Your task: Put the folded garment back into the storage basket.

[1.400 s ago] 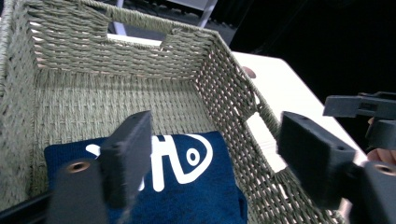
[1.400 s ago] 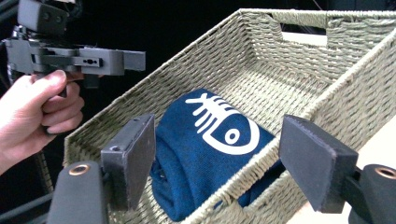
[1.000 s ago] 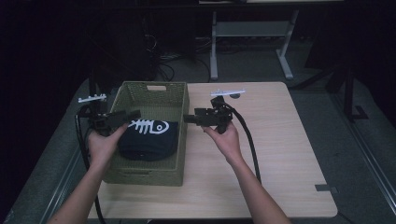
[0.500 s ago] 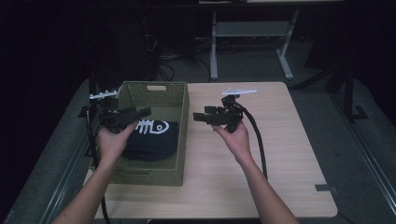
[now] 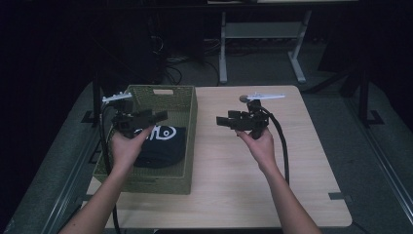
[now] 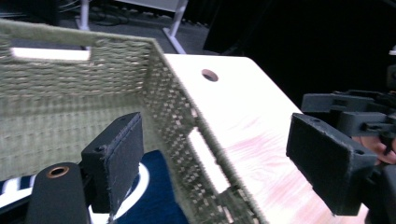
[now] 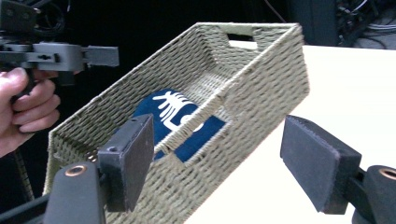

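Note:
An olive woven basket (image 5: 187, 146) stands on the left part of the table, seen also in the left gripper view (image 6: 173, 93) and the right gripper view (image 7: 261, 70). A dark navy cloth with a white print (image 5: 163, 146) (image 7: 173, 114) lies in it. My left gripper (image 5: 163, 116) (image 6: 224, 163) hovers open above the basket, pointing right, nothing between its pads. My right gripper (image 5: 220, 120) (image 7: 224, 161) hangs open over bare table just right of the basket, pointing left at it. Each gripper appears in the other's view: the right gripper (image 6: 345, 105), the left gripper (image 7: 100, 56).
The light wooden table (image 5: 253, 185) has a round hole (image 6: 209, 74) near its far edge. Black cables trail from both grippers over the tabletop. A metal stand and cables sit on the dark floor beyond the table.
Both hands have drifted to the right. The right gripper has pulled away from the basket's right wall, while the left one stays over the basket. The cloth lies still.

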Demonstrator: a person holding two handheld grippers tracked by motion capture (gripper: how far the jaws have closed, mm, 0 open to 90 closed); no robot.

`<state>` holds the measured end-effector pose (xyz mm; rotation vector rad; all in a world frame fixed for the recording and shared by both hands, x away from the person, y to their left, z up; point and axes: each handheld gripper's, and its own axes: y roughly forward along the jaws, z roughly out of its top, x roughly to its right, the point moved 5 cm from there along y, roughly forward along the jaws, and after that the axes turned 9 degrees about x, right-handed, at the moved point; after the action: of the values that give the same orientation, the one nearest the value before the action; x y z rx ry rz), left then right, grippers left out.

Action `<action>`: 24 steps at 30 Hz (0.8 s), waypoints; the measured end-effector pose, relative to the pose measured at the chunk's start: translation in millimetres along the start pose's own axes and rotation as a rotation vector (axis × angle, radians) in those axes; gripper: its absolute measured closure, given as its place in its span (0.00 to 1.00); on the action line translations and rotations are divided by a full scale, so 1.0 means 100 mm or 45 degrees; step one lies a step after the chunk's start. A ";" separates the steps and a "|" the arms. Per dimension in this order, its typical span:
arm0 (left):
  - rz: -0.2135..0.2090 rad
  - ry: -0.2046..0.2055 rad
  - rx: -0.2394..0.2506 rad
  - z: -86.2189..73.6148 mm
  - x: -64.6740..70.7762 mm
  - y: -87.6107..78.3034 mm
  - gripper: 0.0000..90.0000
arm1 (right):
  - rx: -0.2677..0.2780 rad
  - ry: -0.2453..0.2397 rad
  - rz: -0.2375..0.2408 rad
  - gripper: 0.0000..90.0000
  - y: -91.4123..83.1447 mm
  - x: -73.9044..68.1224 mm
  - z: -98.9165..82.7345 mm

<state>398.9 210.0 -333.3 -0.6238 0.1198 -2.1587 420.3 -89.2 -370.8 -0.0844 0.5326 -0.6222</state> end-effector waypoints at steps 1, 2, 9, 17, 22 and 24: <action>-0.009 0.000 0.004 0.00 0.04 0.02 0.20 | 0.006 0.000 -0.010 0.28 -0.03 0.01 0.01; -0.009 0.000 0.004 0.00 0.04 0.02 0.20 | 0.007 0.000 -0.019 0.28 -0.06 0.03 0.01; -0.067 0.043 -0.023 -0.03 0.28 0.17 0.20 | 0.024 0.015 -0.071 0.28 -0.28 0.18 -0.01; -0.101 0.049 -0.044 -0.07 0.44 0.33 0.20 | 0.022 0.028 -0.111 0.28 -0.46 0.32 -0.02; -0.122 0.047 -0.044 -0.08 0.55 0.41 0.20 | 0.025 0.027 -0.132 0.28 -0.58 0.38 -0.02; -0.126 0.060 -0.051 -0.08 0.56 0.42 0.20 | 0.025 0.025 -0.134 0.28 -0.61 0.40 -0.02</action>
<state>397.0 139.7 -330.6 -0.6135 0.1609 -2.2723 413.9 -161.0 -376.7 -0.0883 0.5437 -0.7315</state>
